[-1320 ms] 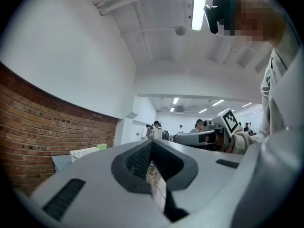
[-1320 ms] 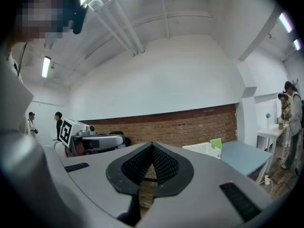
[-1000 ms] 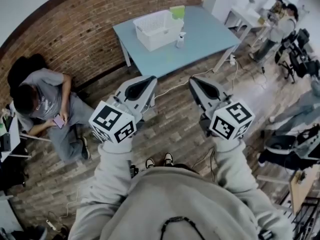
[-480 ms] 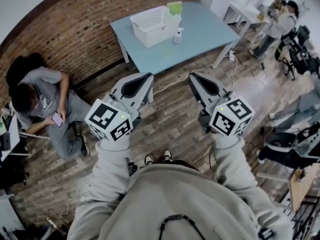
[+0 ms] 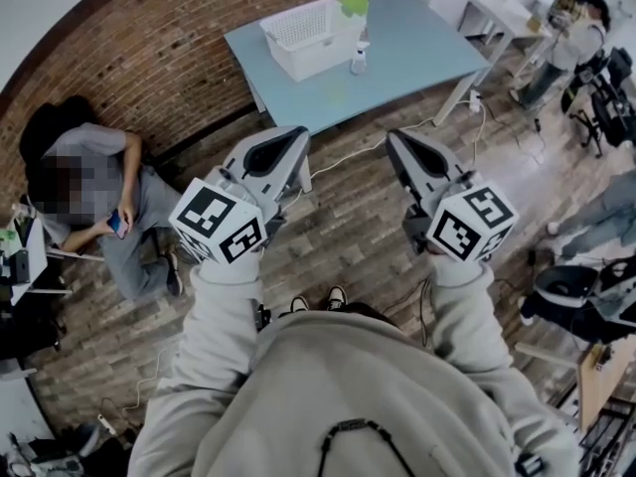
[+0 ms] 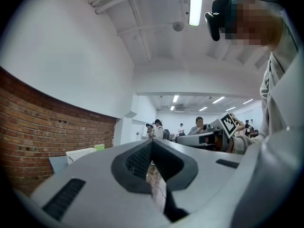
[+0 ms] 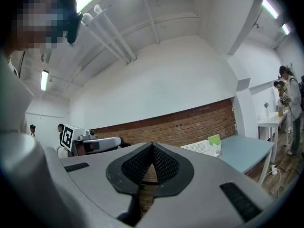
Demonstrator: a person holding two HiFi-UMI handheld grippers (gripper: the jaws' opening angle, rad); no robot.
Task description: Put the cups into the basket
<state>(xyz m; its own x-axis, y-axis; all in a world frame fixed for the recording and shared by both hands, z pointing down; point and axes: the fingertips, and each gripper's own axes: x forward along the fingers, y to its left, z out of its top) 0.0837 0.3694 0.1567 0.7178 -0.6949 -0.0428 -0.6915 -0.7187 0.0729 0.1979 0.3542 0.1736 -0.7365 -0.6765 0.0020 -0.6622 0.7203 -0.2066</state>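
The green cup (image 5: 352, 3) is standing on the light blue table (image 5: 417, 58) at the far right corner of the white basket (image 5: 310, 36), outside it. A small clear container (image 5: 359, 60) is sitting just beside the basket's near right corner, and I cannot tell whether it is a cup. All of this is lying well ahead of both pairs of fingers, across a stretch of wooden floor (image 5: 348, 227). I am holding the left gripper (image 5: 295, 135) level, its jaws meeting at the tips with nothing between them. I am holding the right gripper (image 5: 397, 139) level beside it, likewise closed and empty. Both are pointing toward the table. Off to my left, a person (image 5: 94, 192) is sitting against the brick wall (image 5: 149, 78), well apart from the table.
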